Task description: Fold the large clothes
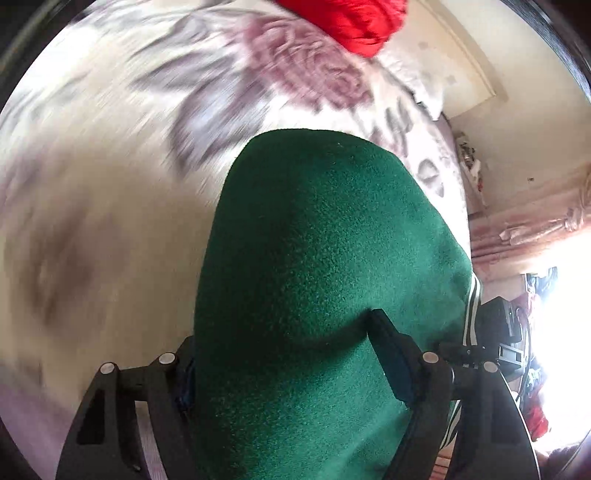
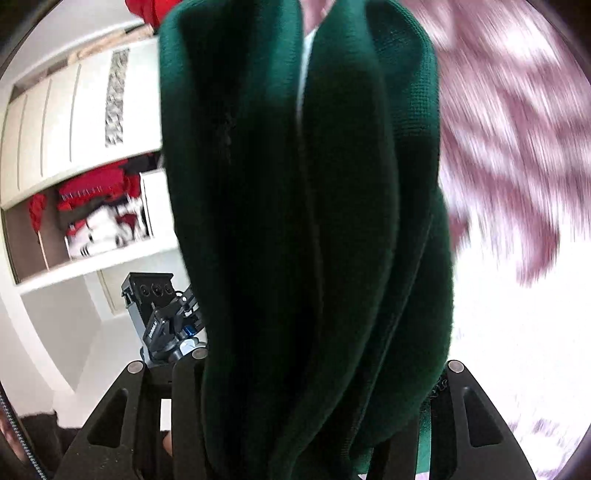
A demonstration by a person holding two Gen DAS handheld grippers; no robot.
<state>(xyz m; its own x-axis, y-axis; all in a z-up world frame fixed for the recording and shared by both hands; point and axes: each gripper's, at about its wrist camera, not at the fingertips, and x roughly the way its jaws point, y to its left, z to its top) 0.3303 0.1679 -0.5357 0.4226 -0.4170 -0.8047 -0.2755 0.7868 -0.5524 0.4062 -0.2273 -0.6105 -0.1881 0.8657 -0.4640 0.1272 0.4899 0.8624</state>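
A thick dark green garment (image 1: 317, 229) fills the middle of the left wrist view, bunched and lifted above the bed. My left gripper (image 1: 284, 332) is shut on it; the right finger (image 1: 388, 350) presses into the fleece and the cloth hides the left fingertip. A green and white striped hem (image 1: 472, 306) shows at the garment's right edge. In the right wrist view the same green garment (image 2: 303, 221) hangs in several dark vertical folds. My right gripper (image 2: 317, 373) is shut on that wad, and the folds cover both of its fingertips.
A floral pink and white bedspread (image 1: 110, 155) lies blurred below. A red cloth (image 1: 354, 18) sits at the bed's far end. An open wardrobe shelf (image 2: 92, 218) holds red and white clothes. A black camera on a stand (image 2: 155, 306) stands beside it. Pink curtains (image 1: 532, 225) hang at the right.
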